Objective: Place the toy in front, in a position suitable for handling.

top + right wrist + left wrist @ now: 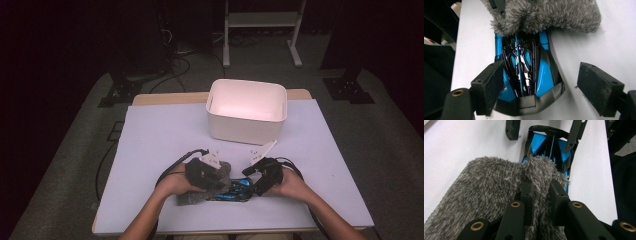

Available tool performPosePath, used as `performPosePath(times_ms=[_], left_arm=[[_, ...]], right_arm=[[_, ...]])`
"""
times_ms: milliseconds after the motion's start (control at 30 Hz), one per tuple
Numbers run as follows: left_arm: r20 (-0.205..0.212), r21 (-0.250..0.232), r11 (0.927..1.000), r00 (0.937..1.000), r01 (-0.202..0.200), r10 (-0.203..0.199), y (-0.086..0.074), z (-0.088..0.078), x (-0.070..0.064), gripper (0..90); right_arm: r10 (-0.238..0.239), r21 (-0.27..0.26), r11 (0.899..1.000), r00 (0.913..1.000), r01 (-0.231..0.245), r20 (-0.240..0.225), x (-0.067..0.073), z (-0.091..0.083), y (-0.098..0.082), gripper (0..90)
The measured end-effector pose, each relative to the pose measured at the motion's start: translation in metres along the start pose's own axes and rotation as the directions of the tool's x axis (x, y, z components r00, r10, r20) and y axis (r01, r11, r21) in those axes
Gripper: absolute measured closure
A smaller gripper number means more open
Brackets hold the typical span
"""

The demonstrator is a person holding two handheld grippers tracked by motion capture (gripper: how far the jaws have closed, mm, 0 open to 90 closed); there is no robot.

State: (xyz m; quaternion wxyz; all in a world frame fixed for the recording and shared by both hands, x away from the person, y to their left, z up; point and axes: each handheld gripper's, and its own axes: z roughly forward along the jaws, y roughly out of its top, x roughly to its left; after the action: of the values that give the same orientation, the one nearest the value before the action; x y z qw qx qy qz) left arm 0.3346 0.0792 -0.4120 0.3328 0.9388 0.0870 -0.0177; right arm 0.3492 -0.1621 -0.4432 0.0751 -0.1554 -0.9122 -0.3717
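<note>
On the worktop (pixel 150 130) the left tongs (pixel 541 191) pinch a fold of the grey fluffy cloth (pixel 486 185), draped over the blue-and-black toy car's (pixel 526 72) left end. Right of it, the right tongs (pixel 536 87) gape astride the car's exposed end, along its long axis.

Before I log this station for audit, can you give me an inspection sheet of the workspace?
Surface: white table sheet, flat.
Job's things: fuzzy grey cloth partly over a glossy blue-and-black toy car; white plastic bin behind, nothing seen inside.
Clutter: nothing seen.
Grippers: left gripper jaws shut on the cloth; right gripper jaws open, straddling the car.
Cables: black cable loops from the left gripper.
Surroundings: dark room, white frame beyond the table.
</note>
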Motion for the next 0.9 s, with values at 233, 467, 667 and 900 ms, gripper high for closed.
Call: performPosePath(times_ms=[233,467,667,900], left_arm=[[0.007,-0.017,0.9998,0.9999,0.009,-0.009,-0.002,-0.002,0.001,75.8],[-0.033,-0.050,0.9957,0.9963,0.077,-0.079,-0.001,-0.008,0.009,74.8],[-0.051,-0.059,0.9913,0.9913,0.118,-0.121,0.004,-0.013,0.018,72.7],[0.003,-0.046,0.9887,0.9898,0.142,-0.142,0.012,-0.011,0.022,69.2]], right_arm=[[0.097,-0.015,0.995,0.9911,-0.099,-0.091,-0.009,0.006,-0.004,29.0],[0.092,-0.034,0.995,0.9910,-0.096,-0.097,-0.006,0.005,-0.007,32.3],[-0.009,-0.056,0.998,0.9999,0.008,-0.009,0.012,0.000,-0.007,33.2],[-0.124,-0.075,0.988,0.9867,0.132,0.105,0.032,-0.003,-0.010,33.6]])
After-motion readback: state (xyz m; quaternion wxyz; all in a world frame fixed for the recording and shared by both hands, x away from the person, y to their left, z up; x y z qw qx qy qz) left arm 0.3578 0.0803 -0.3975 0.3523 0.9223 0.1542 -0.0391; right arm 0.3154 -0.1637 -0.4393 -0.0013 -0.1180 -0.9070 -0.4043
